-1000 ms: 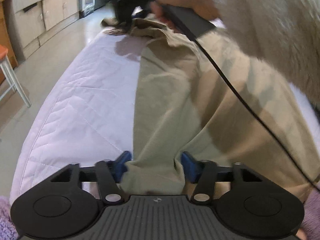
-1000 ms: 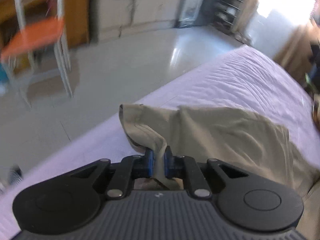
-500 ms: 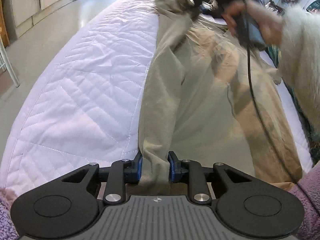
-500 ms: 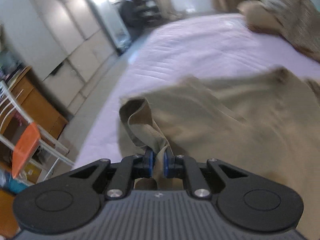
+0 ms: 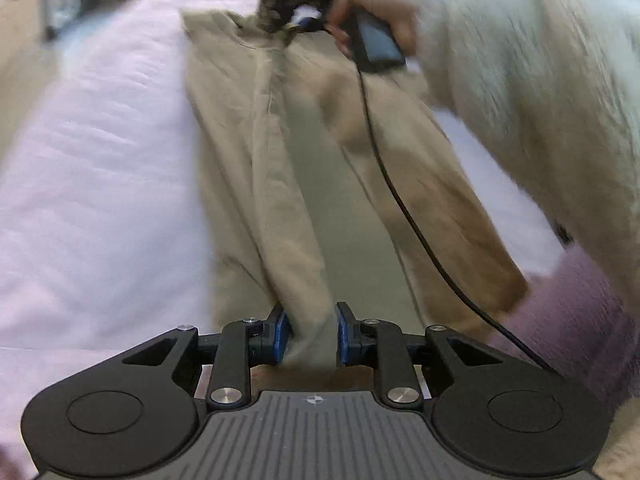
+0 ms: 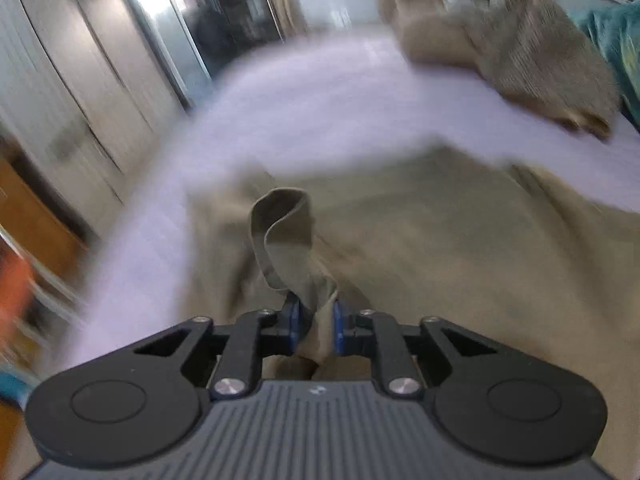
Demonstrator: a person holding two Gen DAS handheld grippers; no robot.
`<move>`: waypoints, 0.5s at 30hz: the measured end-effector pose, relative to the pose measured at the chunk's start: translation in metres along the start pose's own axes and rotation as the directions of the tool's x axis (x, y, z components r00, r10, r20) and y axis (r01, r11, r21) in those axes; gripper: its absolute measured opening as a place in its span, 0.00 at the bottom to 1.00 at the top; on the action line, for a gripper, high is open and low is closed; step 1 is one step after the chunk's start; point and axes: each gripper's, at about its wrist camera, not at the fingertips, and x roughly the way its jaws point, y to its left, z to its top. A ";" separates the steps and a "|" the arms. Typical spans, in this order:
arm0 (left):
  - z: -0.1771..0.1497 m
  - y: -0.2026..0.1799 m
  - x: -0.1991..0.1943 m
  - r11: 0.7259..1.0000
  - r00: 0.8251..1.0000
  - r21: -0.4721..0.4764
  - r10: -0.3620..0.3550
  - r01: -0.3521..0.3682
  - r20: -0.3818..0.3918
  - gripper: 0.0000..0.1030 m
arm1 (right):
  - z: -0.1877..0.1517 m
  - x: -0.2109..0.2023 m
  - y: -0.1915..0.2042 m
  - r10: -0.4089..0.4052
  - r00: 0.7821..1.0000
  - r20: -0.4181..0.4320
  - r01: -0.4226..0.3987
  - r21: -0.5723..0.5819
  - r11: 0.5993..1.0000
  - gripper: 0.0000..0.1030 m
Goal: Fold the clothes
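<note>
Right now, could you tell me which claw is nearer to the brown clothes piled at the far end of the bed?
Right. The right claw, shut on the khaki garment, faces the brown pile across bare bedspread. The left claw grips the garment's opposite end.

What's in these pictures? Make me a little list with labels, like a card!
place: bed with a pale quilt
clothing: khaki trousers spread along the bed
left tongs: shut on one end of the trousers
right tongs: shut on a bunched fold
other clothes: a brown heap at the far side of the bed
picture quality: blurry
</note>
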 end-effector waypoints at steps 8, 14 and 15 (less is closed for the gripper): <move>0.004 0.013 -0.033 0.983 0.987 -0.092 -0.155 0.158 0.036 0.56 | -0.012 -0.056 -0.019 0.013 0.998 0.056 -0.006 -0.124 0.992 0.53; 0.012 -0.001 -0.052 0.991 0.986 -0.033 -0.124 0.129 0.110 0.70 | -0.056 -0.067 0.029 0.359 0.928 -0.103 -0.372 -0.160 0.914 0.66; 0.011 -0.003 -0.048 0.993 0.989 -0.027 -0.108 0.112 0.099 0.70 | -0.065 -0.055 0.036 0.328 0.933 -0.150 -0.352 -0.179 0.919 0.66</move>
